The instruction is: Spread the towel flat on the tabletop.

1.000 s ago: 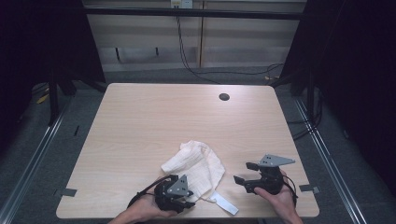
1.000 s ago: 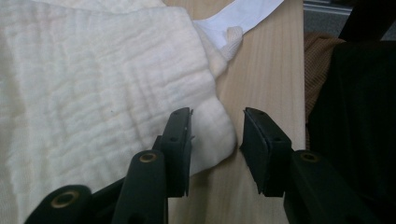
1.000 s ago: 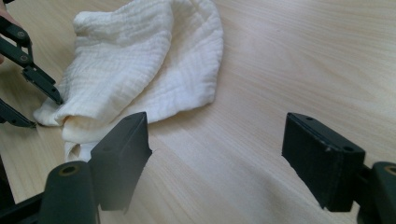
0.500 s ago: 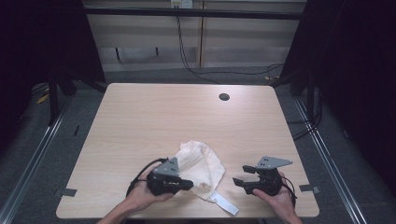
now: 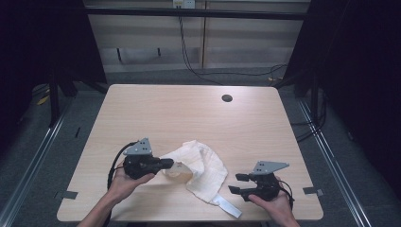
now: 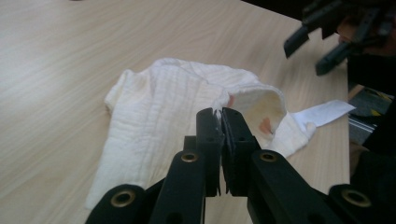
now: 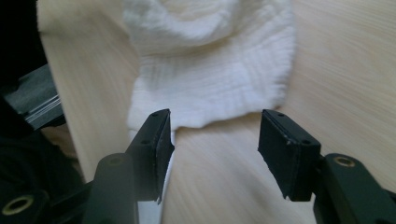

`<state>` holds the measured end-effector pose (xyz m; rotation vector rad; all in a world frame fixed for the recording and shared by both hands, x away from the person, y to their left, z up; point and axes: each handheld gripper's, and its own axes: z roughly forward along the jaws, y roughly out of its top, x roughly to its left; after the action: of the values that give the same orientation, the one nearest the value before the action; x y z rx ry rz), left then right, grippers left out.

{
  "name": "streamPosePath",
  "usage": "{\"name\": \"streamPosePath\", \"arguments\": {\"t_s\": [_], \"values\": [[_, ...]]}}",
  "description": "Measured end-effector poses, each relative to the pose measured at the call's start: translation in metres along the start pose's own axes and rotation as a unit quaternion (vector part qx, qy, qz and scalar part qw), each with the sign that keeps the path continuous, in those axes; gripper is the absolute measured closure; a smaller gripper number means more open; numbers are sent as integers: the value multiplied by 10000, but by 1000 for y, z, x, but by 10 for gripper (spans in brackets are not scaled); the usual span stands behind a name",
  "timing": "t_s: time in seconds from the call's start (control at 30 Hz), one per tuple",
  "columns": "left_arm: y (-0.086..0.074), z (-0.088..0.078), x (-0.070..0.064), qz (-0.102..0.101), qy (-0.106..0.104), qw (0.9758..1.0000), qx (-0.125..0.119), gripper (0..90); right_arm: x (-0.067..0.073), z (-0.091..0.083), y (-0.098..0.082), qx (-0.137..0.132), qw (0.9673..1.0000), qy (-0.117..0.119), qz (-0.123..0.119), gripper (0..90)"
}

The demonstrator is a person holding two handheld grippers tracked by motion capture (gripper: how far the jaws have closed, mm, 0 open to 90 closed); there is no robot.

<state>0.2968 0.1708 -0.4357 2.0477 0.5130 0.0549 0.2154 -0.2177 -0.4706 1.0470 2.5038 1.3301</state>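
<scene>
High view: cream, crinkled cotton cloth (image 5: 201,168) with a white tag strip (image 5: 229,206) lies near the front edge of the light wood table (image 5: 189,113), between the two hands. L gripper (image 5: 168,163) sits at the cloth's left edge, which is raised into an open fold; R gripper (image 5: 238,183) sits just right of the cloth, apart from it. Step in hand, as judged: lifting one edge to spread or fold the cloth. L gripper view: jaws clenched on a pinch of the cloth's hem (image 6: 218,108); cloth behind it bellies open like a pocket, w/ faint orange marks inside; the other gripper (image 6: 327,32) hovers beyond. R gripper view: jaws have just been closing but stand apart, nothing between the pads; cloth's lower edge (image 7: 210,119) lies just ahead, tag at the left pad (image 7: 154,140). Next move calls for R to advance onto that edge and pinch one layer only. Obstructions: none on table; a round grommet hole (image 5: 227,98) well apart at the rear. Risk: tag caught instead of fabric.
</scene>
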Motion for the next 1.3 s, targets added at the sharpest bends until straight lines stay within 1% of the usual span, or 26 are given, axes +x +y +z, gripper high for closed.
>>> {"name": "streamPosePath", "arguments": {"t_s": [0.07,0.1,0.13,0.2,0.27,0.3,0.33,0.37,0.43,0.47,0.5,0.57,0.6,0.63,0.73,0.8,0.87,0.9,1.03,1.07,1.13,1.17,1.2,1.23,1.27,1.3], "values": [[-1,-1,2,15,87,10000,21,867,7,7,6,46,9999,110,-116,462],[-2,-1,4,-12,86,10000,11,867,10,11,9,77,9996,221,-157,467],[-2,-2,5,-36,108,9999,-5,867,14,17,13,154,9993,249,-223,471],[-2,-3,7,-68,117,9999,-34,867,22,32,21,346,9977,423,-397,513],[-4,-4,8,-113,104,9999,-58,867,29,46,26,549,9948,579,-638,558],[-5,-4,9,-97,123,9999,-42,867,32,52,26,548,9943,599,-698,580],[-6,-4,10,-104,122,9999,-26,867,33,58,25,562,9937,715,-659,604],[-7,-3,12,-158,111,9998,-33,867,33,62,23,606,9930,715,-711,612],[-8,-3,12,-164,140,9998,3,867,34,65,23,704,9914,742,-815,642],[-9,-2,11,-157,121,9998,33,866,33,64,24,668,9913,748,-849,650],[-10,-1,10,-127,123,9998,50,866,34,63,24,684,9921,674,-811,665],[-10,1,9,-128,96,9998,96,866,34,63,23,690,9911,729,-879,677],[-10,2,10,-127,119,9998,108,866,35,64,21,739,9906,706,-913,677],[-11,3,11,-149,111,9998,110,866,35,65,20,744,9902,761,-901,677],[-12,3,14,-207,145,9996,113,866,38,67,14,830,9886,821,-955,661],[-13,2,16,-228,178,9995,120,866,39,67,11,874,9881,758,-1009,631],[-14,1,19,-279,199,9994,89,865,41,68,8,825,9879,782,-1051,591],[-14,0,20,-279,210,9994,85,865,42,68,8,829,9872,809,-1097,593],[-16,-4,22,-327,246,9992,43,865,48,68,7,797,9863,461,-1366,703],[-16,-4,22,-321,248,9992,34,865,49,68,7,801,9856,381,-1441,716],[-17,-5,23,-354,250,9991,28,863,49,68,8,844,9859,336,-1406,733],[-17,-5,23,-339,256,9991,43,863,47,68,9,857,9870,364,-1312,753],[-17,-5,23,-340,262,9991,52,863,44,69,9,834,9888,418,-1169,803],[-17,-5,23,-345,250,9991,41,863,41,69,9,823,9898,412,-1092,833],[-17,-6,24,-346,257,9991,29,863,39,69,10,801,9910,433,-984,848],[-17,-6,24,-328,253,9991,17,864,36,69,10,787,9914,501,-921,858]]}}
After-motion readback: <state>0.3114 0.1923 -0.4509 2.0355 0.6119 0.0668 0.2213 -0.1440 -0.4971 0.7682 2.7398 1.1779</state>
